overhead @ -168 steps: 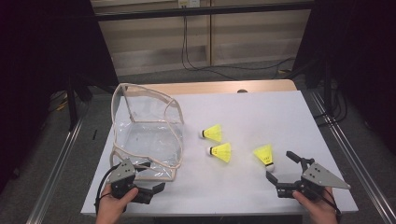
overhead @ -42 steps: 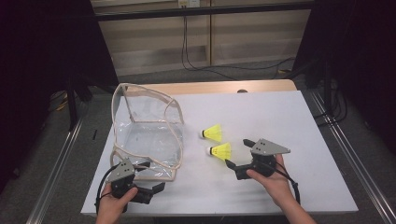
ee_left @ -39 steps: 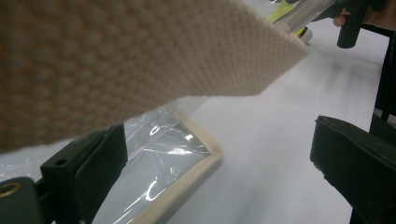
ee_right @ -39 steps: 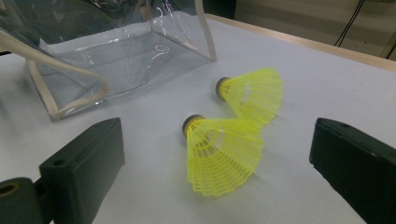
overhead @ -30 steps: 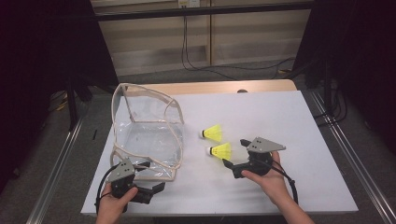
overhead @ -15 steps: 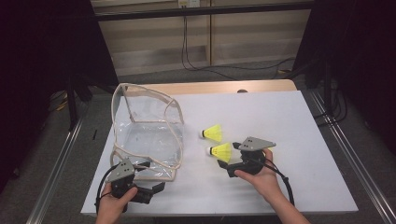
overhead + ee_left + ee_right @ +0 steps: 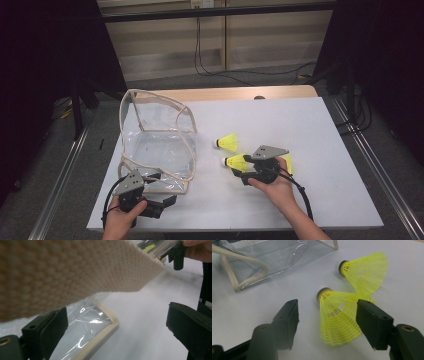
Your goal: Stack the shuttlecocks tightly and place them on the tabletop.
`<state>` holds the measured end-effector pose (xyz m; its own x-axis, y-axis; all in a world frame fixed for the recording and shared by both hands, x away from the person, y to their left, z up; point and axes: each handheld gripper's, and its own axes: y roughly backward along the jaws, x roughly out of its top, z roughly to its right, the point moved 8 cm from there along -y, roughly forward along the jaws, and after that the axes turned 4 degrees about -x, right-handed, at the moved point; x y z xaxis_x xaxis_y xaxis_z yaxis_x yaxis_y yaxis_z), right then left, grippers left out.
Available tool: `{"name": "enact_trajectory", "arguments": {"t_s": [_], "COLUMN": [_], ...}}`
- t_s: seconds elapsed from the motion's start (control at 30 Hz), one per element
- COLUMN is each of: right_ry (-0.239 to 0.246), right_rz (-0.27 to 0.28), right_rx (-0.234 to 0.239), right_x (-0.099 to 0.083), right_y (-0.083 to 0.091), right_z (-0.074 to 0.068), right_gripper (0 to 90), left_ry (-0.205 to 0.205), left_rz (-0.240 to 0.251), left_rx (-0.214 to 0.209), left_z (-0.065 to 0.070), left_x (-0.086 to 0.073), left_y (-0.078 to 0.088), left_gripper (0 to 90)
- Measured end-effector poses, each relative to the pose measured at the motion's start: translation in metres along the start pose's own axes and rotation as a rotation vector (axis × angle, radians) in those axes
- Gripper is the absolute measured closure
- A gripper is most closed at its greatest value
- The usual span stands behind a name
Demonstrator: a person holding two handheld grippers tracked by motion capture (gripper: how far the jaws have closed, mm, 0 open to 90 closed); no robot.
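The table [image 7: 320, 150] is the biggest thing here, wide and flat, with a smooth white top. On its left side sits the bag [image 7: 155, 145], a boxy one made of clear shiny plastic that crinkles and shows bright glints. A soft cream band with a woven, bumpy feel runs along its edges.

The left gripper [image 7: 160, 205] rests at the near corner of the bag. It is black and hard with a grey plate on top. In the left gripper view its jaws stand wide apart, and the bag's cream edge lies between them. It seems that the pads do not touch it, but the band is blurred up close.

The right gripper [image 7: 327, 322] has just been closing its jaws. They sit on both sides of the near shuttle [image 7: 339, 317] with a gap on the left.

This shuttle lies on its side on the table, right of the bag. It is a bright yellow cone of thin plastic net with a small round white tip and a dark ring. The far shuttle [image 7: 364, 271] lies just beside it and looks the same
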<state>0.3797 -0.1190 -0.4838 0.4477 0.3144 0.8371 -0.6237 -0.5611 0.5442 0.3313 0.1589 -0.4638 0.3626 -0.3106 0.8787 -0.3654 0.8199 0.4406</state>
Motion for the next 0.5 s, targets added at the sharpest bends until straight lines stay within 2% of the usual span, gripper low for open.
{"name": "enact_trajectory", "arguments": {"t_s": [0.17,0.5], "right_ry": [0.007,0.011], "right_rz": [-0.017,-0.046], "right_rx": [0.003,0.003], "right_x": [-0.001,-0.003], "right_y": [-0.004,-0.011], "right_z": [0.001,0.002], "right_gripper": [44.3,50.8], "left_ry": [0.0,-0.001], "left_rz": [0.001,0.001], "left_rx": [0.002,0.001], "left_z": [0.0,0.0], "left_x": [0.0,0.0], "left_y": [0.0,0.0], "left_gripper": [3.9,3.7]}}
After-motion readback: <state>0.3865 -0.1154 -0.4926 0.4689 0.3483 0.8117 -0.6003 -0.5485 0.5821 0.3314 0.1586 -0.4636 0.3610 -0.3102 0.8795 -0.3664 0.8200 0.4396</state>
